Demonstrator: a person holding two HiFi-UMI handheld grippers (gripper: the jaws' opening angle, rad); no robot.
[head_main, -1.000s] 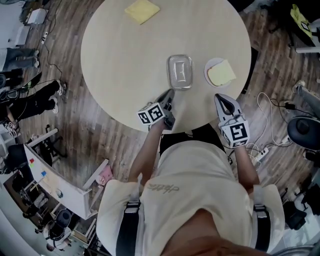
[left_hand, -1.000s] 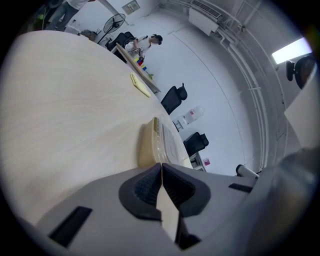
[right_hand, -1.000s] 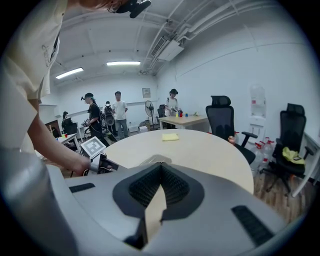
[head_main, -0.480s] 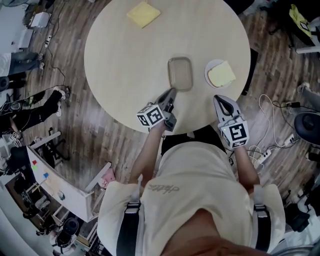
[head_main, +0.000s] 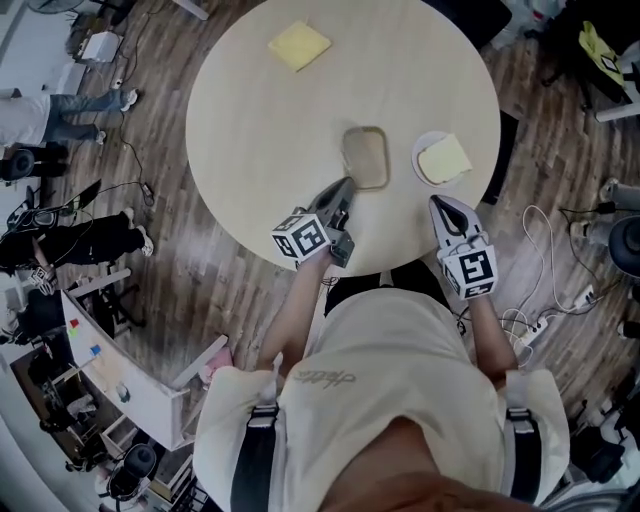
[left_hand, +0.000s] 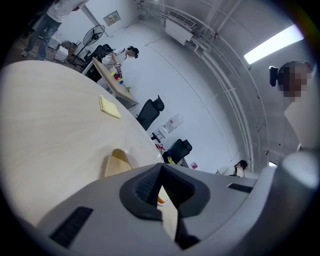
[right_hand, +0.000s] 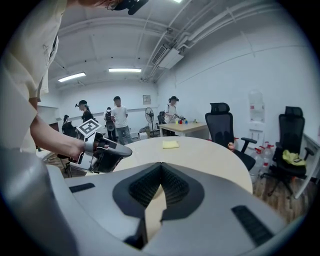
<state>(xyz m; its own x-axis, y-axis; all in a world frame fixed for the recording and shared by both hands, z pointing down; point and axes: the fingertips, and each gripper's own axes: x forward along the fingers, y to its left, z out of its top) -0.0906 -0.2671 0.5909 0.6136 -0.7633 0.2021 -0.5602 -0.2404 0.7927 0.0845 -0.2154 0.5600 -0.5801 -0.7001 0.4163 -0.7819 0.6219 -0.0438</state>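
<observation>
The left gripper (head_main: 343, 188) is hovering just beside the near-left corner of the clear rectangular container (head_main: 366, 157), its jaws pressing together on nothing. The right gripper (head_main: 441, 205) (likewise closed and empty) is hanging right of the container, near the plate (head_main: 424, 143) carrying a yellow sponge (head_main: 444, 158).

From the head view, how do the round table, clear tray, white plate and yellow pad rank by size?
1. Round table.
2. Clear tray and white plate, too alike to rank.
3. Yellow pad, slightly smaller, but farther away.
</observation>
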